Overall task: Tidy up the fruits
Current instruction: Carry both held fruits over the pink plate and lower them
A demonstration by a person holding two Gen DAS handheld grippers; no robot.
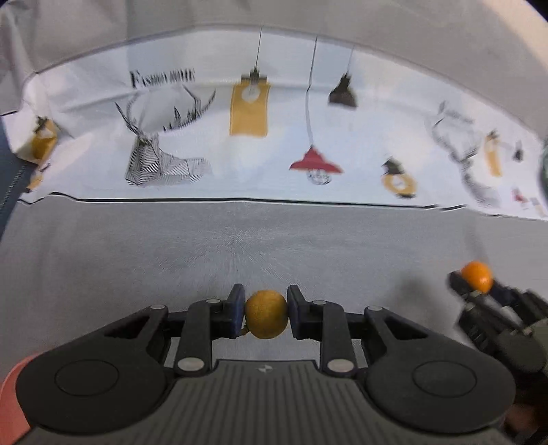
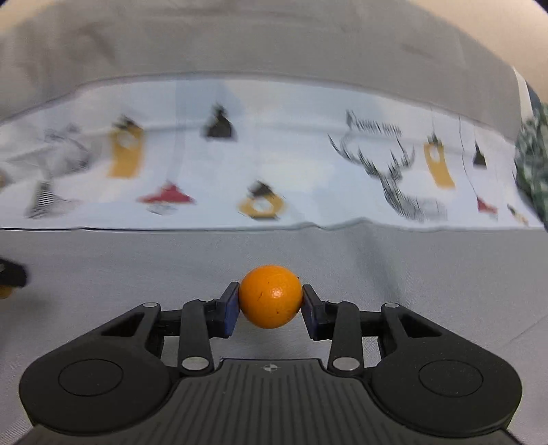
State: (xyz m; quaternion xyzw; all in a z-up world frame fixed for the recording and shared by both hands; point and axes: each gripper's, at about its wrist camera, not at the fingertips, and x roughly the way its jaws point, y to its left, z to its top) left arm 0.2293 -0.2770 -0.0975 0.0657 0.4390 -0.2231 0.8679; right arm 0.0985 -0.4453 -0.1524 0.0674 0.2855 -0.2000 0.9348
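Note:
My left gripper (image 1: 266, 313) is shut on a small dull yellow-orange fruit (image 1: 266, 314) and holds it above the grey cloth (image 1: 171, 246). My right gripper (image 2: 270, 301) is shut on a bright orange fruit (image 2: 270, 296), also above the grey cloth (image 2: 411, 267). In the left wrist view the right gripper (image 1: 479, 291) shows at the right edge with its orange (image 1: 476, 276). In the right wrist view a dark tip of the left gripper (image 2: 10, 277) shows at the far left edge.
A white printed cloth with deer and lamp pictures (image 1: 274, 137) lies beyond the grey cloth, and it also shows in the right wrist view (image 2: 274, 164). A grey fabric band (image 1: 376, 20) runs behind it. A green patterned thing (image 2: 534, 164) sits at the far right.

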